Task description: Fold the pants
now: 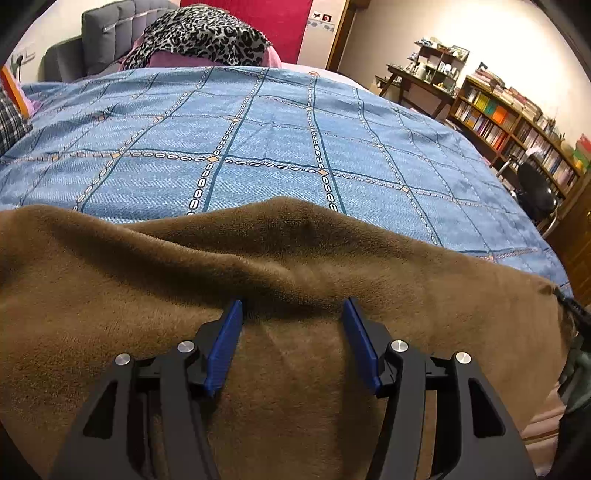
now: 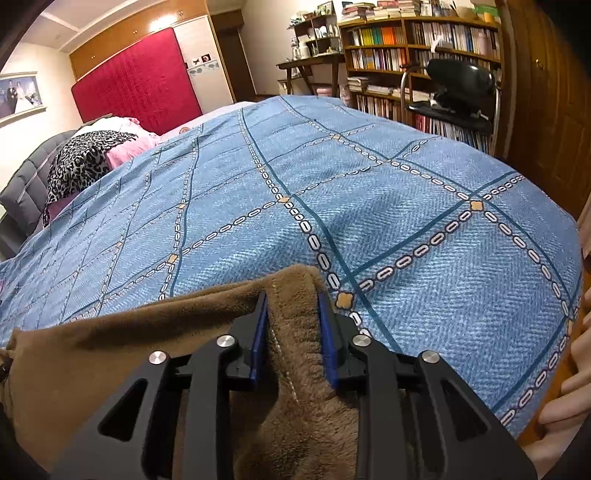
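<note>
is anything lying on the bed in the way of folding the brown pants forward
Nothing visible does. The blue bedspread past the brown pants is bare up to the leopard-print cloth at the headboard. The right gripper already grips the pants; the left gripper is open over them.

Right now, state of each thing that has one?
left hand-held gripper: open, fingers astride a fold of the pants
right hand-held gripper: shut on a bunched edge of the pants
pants: brown fleece, rumpled, unfolded on the bedspread
bedspread: spread flat
</note>
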A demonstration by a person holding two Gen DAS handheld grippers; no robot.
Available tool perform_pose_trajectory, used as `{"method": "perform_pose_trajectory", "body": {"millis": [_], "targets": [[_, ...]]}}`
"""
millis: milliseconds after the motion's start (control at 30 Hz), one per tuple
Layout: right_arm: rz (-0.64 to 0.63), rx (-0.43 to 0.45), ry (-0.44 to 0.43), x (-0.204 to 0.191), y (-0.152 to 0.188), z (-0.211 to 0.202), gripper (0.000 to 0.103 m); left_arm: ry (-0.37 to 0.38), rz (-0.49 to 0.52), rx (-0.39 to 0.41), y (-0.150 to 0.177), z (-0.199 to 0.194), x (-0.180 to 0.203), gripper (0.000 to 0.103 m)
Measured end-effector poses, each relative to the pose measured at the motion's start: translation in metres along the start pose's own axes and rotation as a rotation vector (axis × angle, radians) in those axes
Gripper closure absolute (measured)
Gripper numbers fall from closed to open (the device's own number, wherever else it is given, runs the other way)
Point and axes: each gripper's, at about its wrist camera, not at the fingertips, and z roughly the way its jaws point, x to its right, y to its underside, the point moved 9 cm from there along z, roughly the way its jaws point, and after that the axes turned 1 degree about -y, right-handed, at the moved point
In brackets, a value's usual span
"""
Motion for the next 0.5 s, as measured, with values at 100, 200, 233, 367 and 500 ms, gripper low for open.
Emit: {"method": "perform_pose_trajectory", "body": {"millis": [100, 200, 233, 367, 500], "targets": [[0.081, 0.008, -0.026, 0.011, -0.002, -0.016, 0.055, 0.015, -0.02, 0.0, -0.001, -0.01, -0.002, 0.046], [0.121, 0.059, -0.052, 0.018, -0.006, -0.044, 0.047, 0.034, -0.032, 0.005, 0.004, -0.026, -0.002, 0.046], [0.11, 0.067, -0.047, 0.017, -0.006, -0.051, 0.047, 0.042, -0.032, 0.004, 0.01, -0.033, -0.003, 0.044], [0.037, 0.077, 0.003, 0.01, -0.003, -0.059, 0.046, 0.029, -0.018, -0.026, 0.038, -0.04, -0.01, 0.044], [0.09, 0.021, 0.021, 0.02, 0.002, -0.038, 0.046, -0.013, 0.066, -0.004, 0.063, -0.043, -0.006, 0.044]]}}
